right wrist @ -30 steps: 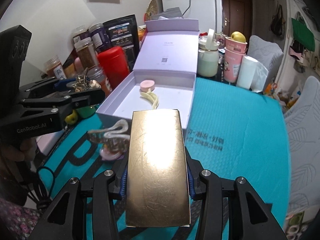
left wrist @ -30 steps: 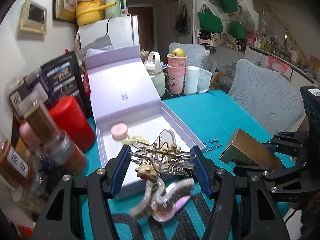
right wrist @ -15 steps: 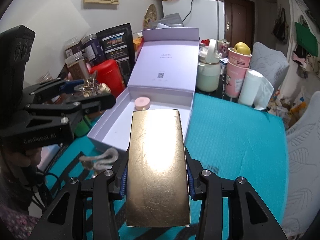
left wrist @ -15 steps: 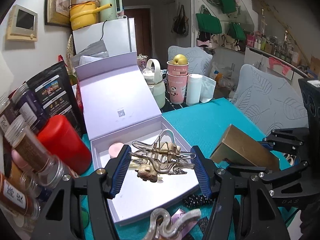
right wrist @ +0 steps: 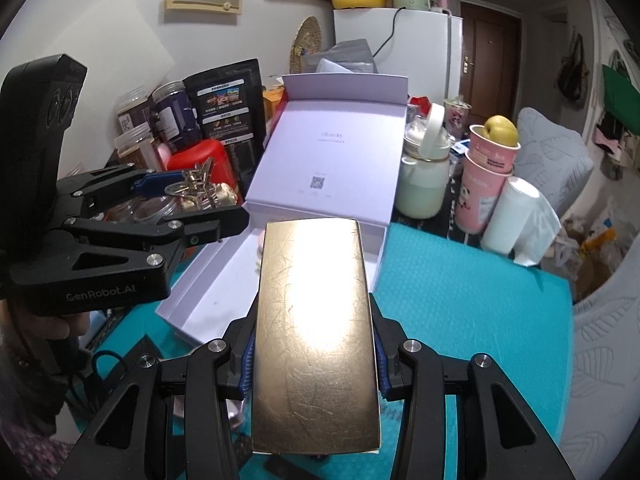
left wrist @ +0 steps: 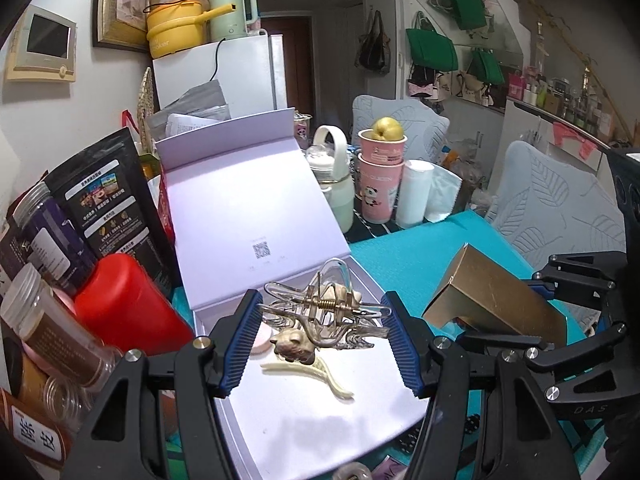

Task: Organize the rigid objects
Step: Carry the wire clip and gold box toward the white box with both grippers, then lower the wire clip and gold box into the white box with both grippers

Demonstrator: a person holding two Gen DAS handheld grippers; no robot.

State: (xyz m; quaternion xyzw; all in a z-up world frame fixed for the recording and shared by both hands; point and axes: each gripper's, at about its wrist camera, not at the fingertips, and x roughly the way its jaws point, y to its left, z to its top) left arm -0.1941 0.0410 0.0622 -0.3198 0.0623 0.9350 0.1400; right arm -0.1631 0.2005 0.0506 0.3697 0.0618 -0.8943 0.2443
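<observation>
My left gripper (left wrist: 320,336) is shut on a clear hair claw clip (left wrist: 324,314) with a gold spring and a small beige charm, held above the open lilac gift box (left wrist: 320,412). Inside the box lie a cream hair clip (left wrist: 316,376) and a pink round case (left wrist: 261,340), partly hidden by the finger. My right gripper (right wrist: 314,354) is shut on a flat gold box (right wrist: 316,332), which hangs over the near edge of the lilac box (right wrist: 224,288). In the left wrist view the gold box (left wrist: 492,296) sits to the right of the clip.
A red canister (left wrist: 128,308), jars (left wrist: 48,320) and a black pouch (left wrist: 104,200) crowd the left side. Behind the box lid stand a pale green kettle (left wrist: 334,184), pink cups (left wrist: 380,176) topped with a yellow fruit, and a paper roll (left wrist: 414,192). Teal mat (right wrist: 460,292) lies to the right.
Both grippers have travelled forward toward the lilac box, carrying the claw clip and the gold box. The clip now hangs over the box interior; the clips left on the mat have dropped out of view.
</observation>
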